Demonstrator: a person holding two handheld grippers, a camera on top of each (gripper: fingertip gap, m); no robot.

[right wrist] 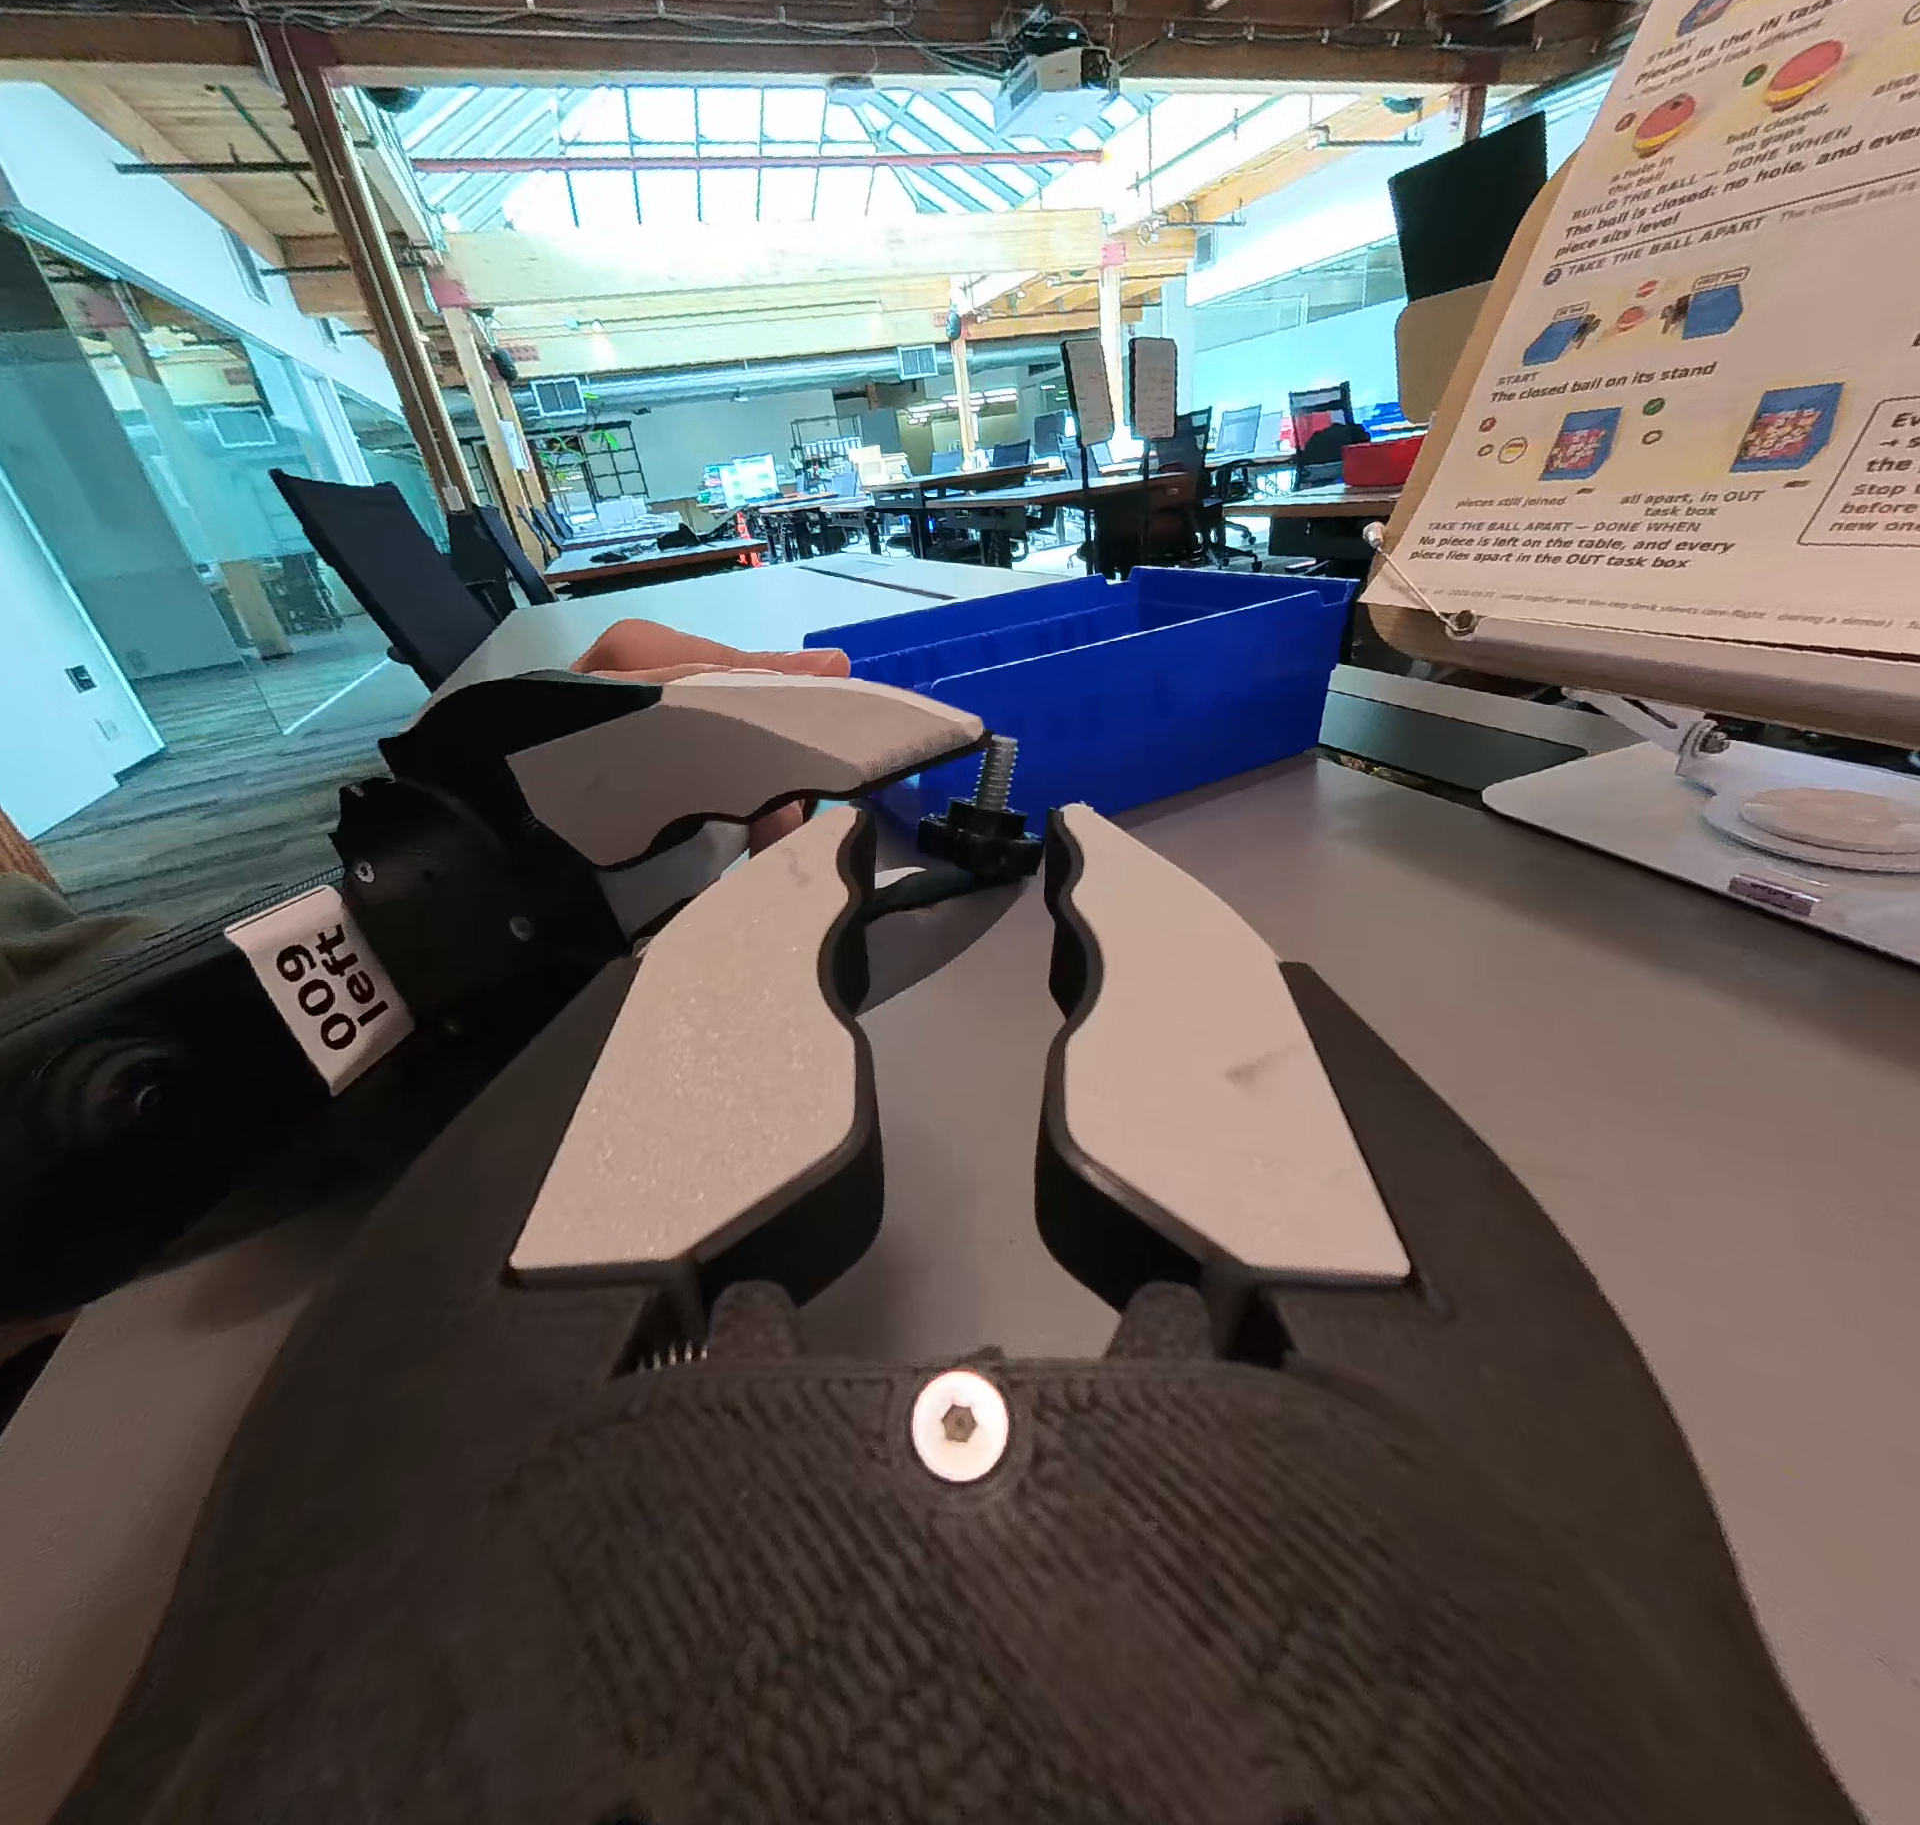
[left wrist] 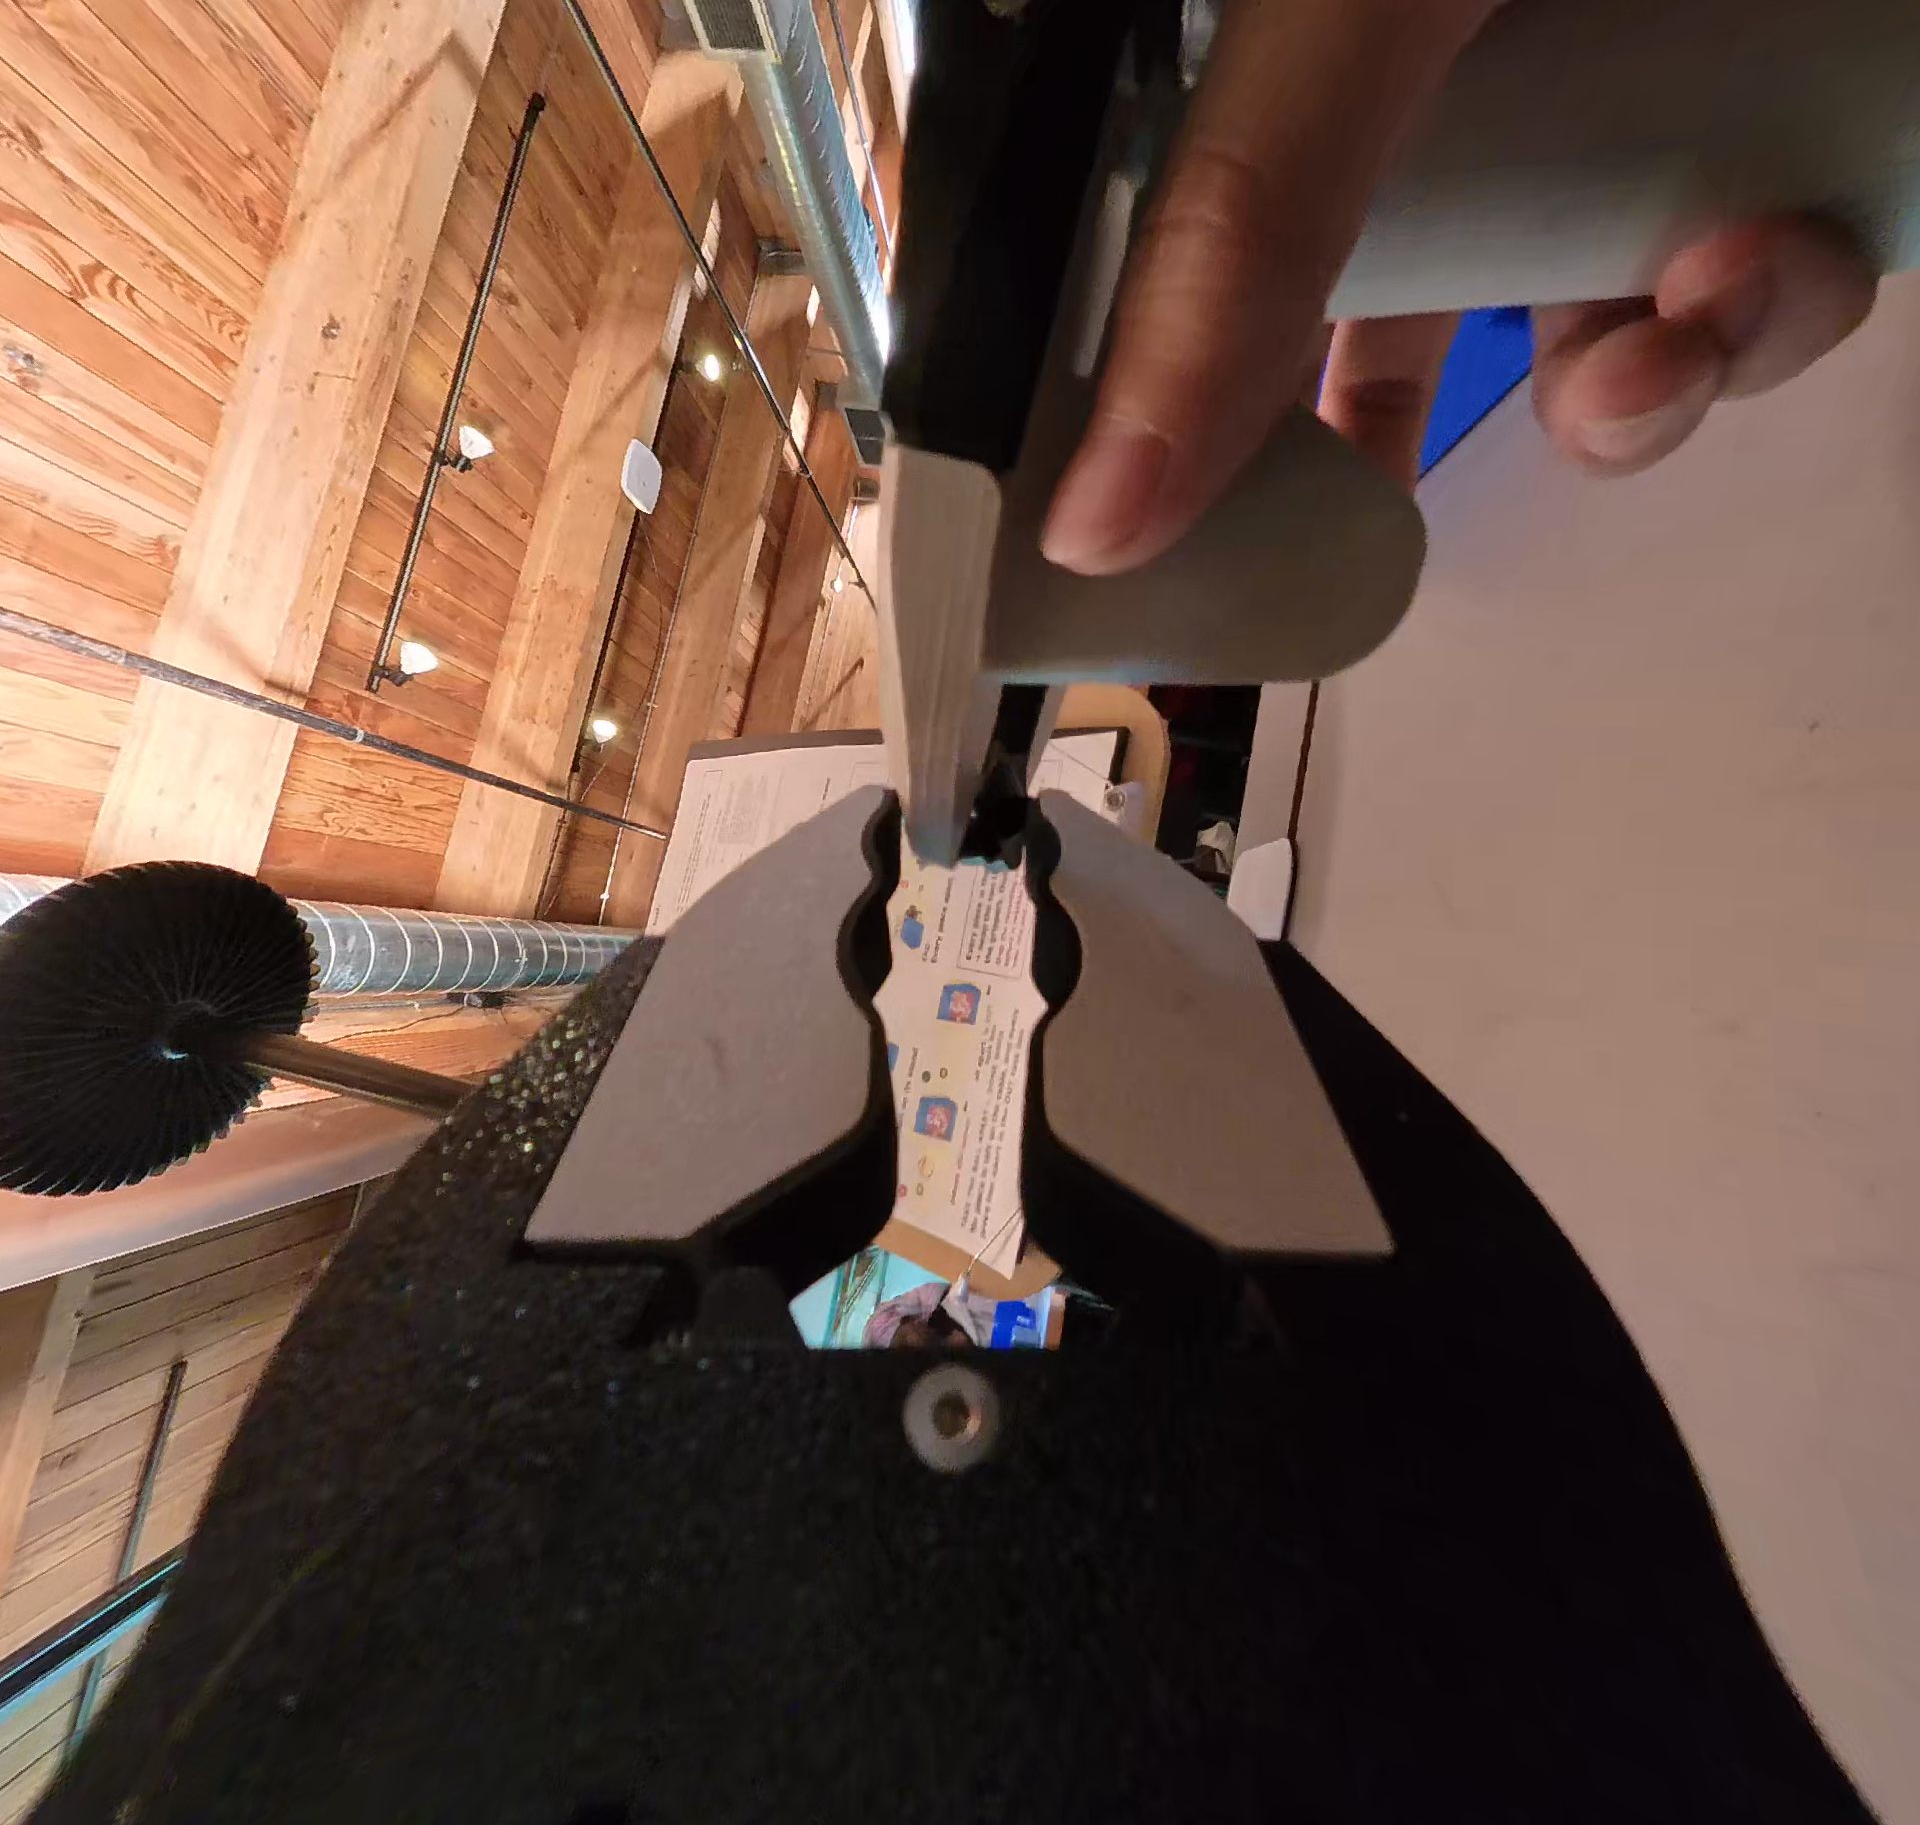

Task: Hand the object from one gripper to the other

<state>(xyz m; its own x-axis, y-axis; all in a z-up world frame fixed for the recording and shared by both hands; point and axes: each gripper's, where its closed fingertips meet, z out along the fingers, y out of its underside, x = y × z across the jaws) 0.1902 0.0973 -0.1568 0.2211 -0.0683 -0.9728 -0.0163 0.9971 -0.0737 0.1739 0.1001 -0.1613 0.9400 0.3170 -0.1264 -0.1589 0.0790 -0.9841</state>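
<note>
A small black knob screw (right wrist: 982, 830) with a silver threaded stem stands upright just above the grey table (right wrist: 1558, 1048). My left gripper (right wrist: 961, 788) comes in from the left, turned on its side. It is shut on the screw, with its upper finger over the stem's tip and its lower finger mostly hidden. My right gripper (right wrist: 956, 825) is open, its two tips flanking the knob without pinching it. In the left wrist view the screw (left wrist: 1000, 819) sits at my left gripper's (left wrist: 966, 825) tips. The right gripper (left wrist: 987, 778) reaches down from above, held by a hand (left wrist: 1195, 269).
A blue plastic bin (right wrist: 1091, 674) stands right behind the screw. A printed instruction sheet on a wooden stand (right wrist: 1662, 321) rises at the right, on a white base (right wrist: 1621, 809). A black chair (right wrist: 384, 570) is at the table's far left edge. The tips of both grippers are at nearly the same place.
</note>
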